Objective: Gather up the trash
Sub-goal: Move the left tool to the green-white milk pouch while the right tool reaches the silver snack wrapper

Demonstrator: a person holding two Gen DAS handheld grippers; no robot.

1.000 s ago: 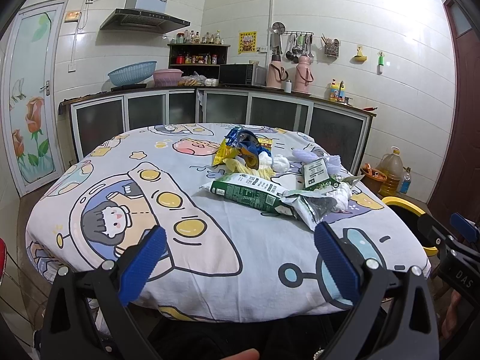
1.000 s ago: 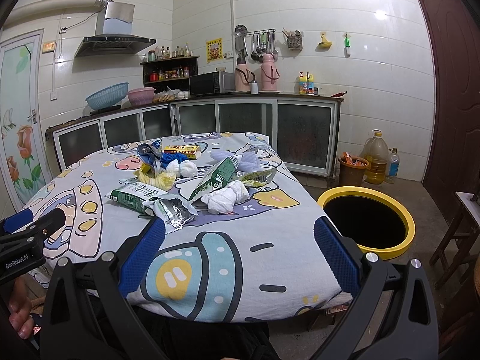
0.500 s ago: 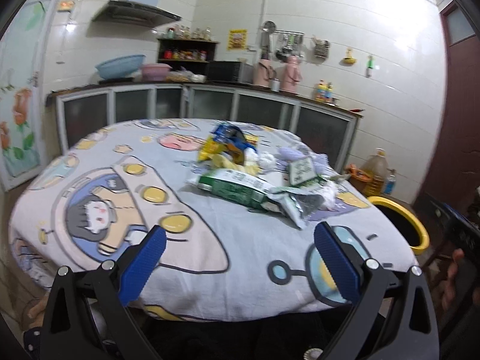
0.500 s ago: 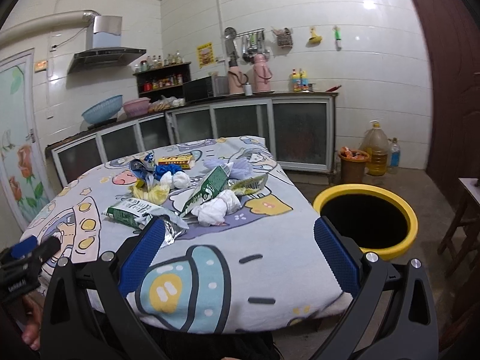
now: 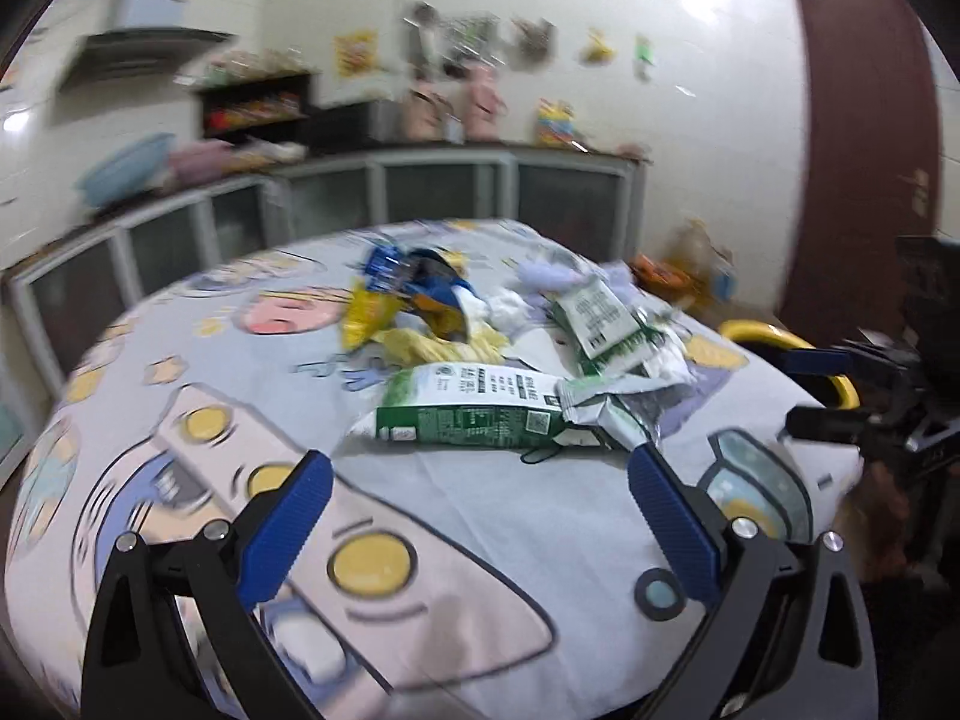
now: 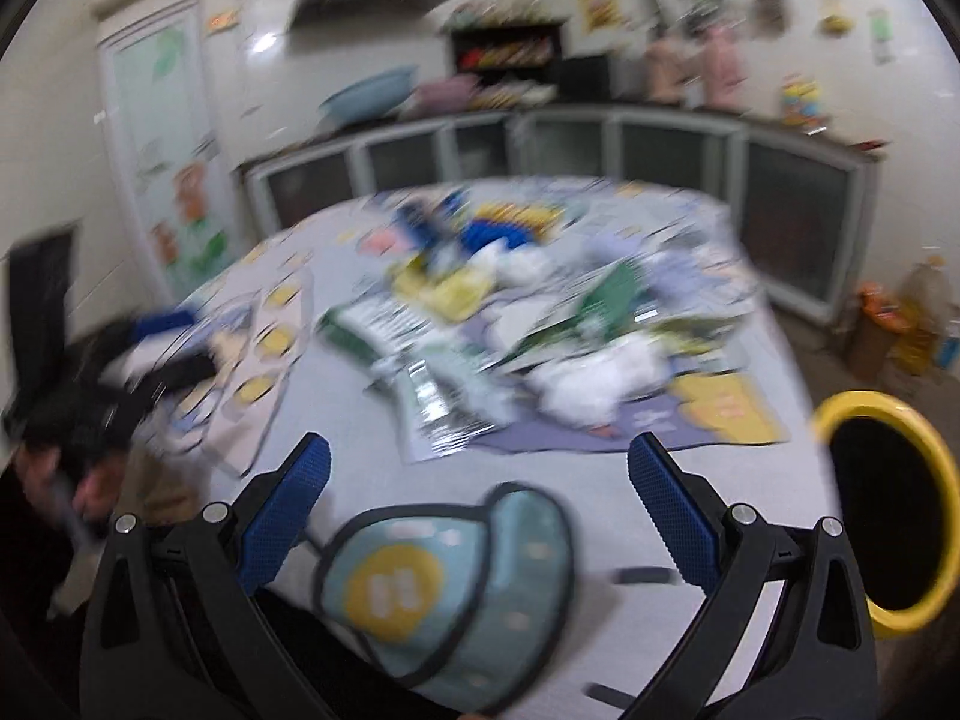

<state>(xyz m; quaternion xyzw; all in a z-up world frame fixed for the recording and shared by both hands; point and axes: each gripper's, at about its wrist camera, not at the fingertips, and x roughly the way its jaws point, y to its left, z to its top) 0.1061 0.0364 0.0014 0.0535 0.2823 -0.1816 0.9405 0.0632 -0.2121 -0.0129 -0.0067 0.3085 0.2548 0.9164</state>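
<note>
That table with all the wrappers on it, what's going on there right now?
A person holds a gripper in each hand over a round table with a cartoon cloth. Both the left gripper and the right gripper are open and empty. A pile of trash sits mid-table: a green and white snack bag nearest, yellow and blue wrappers and crumpled tissues behind. A yellow-rimmed bin stands beside the table on the right. Nothing has been picked up yet.
</note>
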